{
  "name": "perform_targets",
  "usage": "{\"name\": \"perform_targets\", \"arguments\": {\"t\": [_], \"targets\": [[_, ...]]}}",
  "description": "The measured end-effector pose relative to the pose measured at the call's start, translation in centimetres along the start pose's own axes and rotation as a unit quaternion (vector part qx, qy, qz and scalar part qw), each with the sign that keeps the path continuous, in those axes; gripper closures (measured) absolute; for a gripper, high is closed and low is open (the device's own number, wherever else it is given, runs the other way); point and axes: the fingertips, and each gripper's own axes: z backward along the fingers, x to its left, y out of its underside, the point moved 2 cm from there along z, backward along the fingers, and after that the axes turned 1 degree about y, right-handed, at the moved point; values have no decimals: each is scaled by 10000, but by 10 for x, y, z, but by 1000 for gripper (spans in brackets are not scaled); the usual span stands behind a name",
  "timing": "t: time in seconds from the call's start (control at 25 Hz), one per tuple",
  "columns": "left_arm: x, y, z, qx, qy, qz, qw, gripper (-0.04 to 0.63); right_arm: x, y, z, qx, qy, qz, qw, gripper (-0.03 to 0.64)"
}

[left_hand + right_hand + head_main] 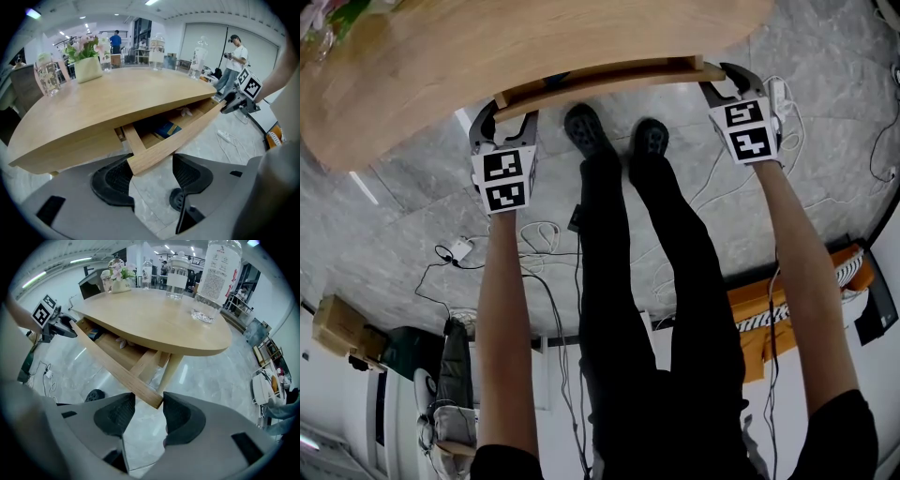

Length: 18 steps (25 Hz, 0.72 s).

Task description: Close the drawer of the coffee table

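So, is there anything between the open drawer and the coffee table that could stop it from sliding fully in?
Nothing visible does. The drawer stands partly out under the tabletop. A blue item and a small pale thing lie low inside it, under the tabletop's level. The back of the opening is hidden.

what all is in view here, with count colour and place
table: one, light wood, ahead
drawer: one, light wood, part open under table
flat item: one, blue, in drawer
flowers: one bunch, pink, on table
bottles: at least three, clear, on table
power strip: one, white, floor right of drawer
cables: several, black and white, floor
bystander: one, white top, background
legs: two, black, below drawer in head view
left gripper: one, grey, open at drawer's left corner
right gripper: one, grey, open at drawer's right corner
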Motion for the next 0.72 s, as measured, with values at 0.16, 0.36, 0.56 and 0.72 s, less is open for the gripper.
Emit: {"name": "perform_targets", "arguments": {"t": [0.16, 0.36, 0.56, 0.72], "targets": [[5, -9, -3, -54, 3, 25, 10000, 327, -6, -8, -1, -20, 105, 21, 9999, 428], [10, -17, -6, -169, -13, 209, 9996, 325, -12, -15, -2, -91, 225, 1, 9997, 428], [16, -24, -8, -240, -60, 367, 9990, 325, -18, -23, -2, -134, 334, -91, 9993, 428], [22, -25, -11, -273, -86, 514, 9983, 324, -20, -29, -6, -146, 421, -188, 9988, 428]]}}
